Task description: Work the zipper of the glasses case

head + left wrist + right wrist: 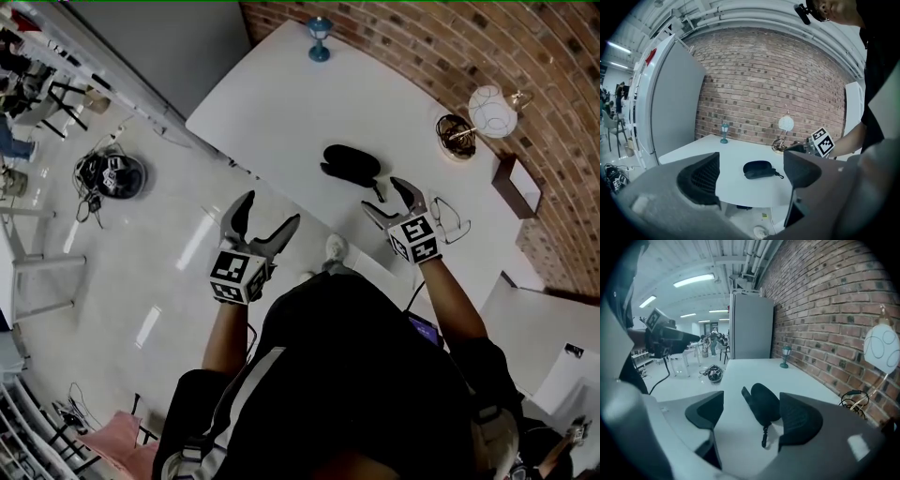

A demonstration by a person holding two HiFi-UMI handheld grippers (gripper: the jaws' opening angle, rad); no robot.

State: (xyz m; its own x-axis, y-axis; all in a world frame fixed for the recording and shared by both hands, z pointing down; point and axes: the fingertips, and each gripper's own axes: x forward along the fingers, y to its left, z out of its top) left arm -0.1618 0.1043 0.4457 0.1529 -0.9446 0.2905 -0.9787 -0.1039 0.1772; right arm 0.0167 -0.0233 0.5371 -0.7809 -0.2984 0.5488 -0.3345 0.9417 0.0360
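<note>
Resting untouched, the glasses case [352, 161] lies ahead of both parted jaws.

Bare white table [281, 103] open on your side of the glasses case [351, 164], blue lantern [320, 39] well beyond it, globe lamp [491, 111] and brick wall [562, 141] hemming your right, looped cable [464, 221] just beside your right gripper [381, 195].

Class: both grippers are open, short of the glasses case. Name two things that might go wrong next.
The zipper pull is thin and lies flat on the table; the right gripper may miss it. The left gripper is away from the glasses case, so a tug may drag it.
</note>
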